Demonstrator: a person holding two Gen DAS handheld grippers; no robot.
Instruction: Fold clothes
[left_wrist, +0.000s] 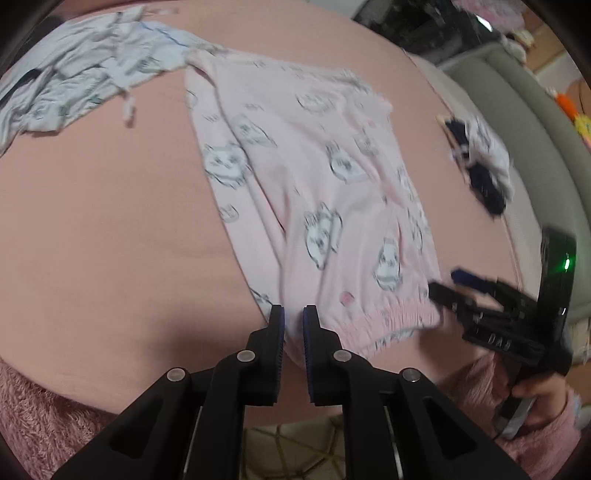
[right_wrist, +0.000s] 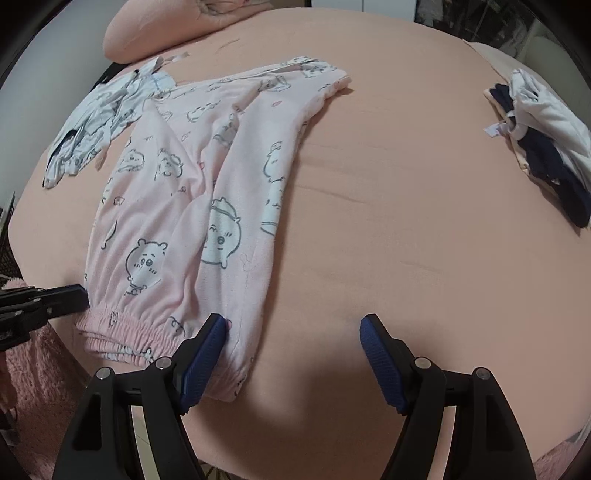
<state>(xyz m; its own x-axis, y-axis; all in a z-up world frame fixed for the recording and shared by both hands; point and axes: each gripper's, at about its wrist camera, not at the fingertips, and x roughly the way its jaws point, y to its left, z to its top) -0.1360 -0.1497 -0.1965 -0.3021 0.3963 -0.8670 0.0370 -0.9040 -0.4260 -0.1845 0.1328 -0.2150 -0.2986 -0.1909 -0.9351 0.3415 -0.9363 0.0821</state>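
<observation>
Two grippers meet the pink pajama pants (right_wrist: 177, 206) at the waistband, which lies at 6 o'clock on the peach bed (right_wrist: 388, 221), legs running toward 12. Left gripper (left_wrist: 293, 317) points along the bed, jaws narrowed over the waistband hem. Right gripper (right_wrist: 293, 328) spreads wide, its left pad touching the fabric.

Pink bear-print pajama pants (right_wrist: 192, 206) lie folded lengthwise, flat on bed.
</observation>
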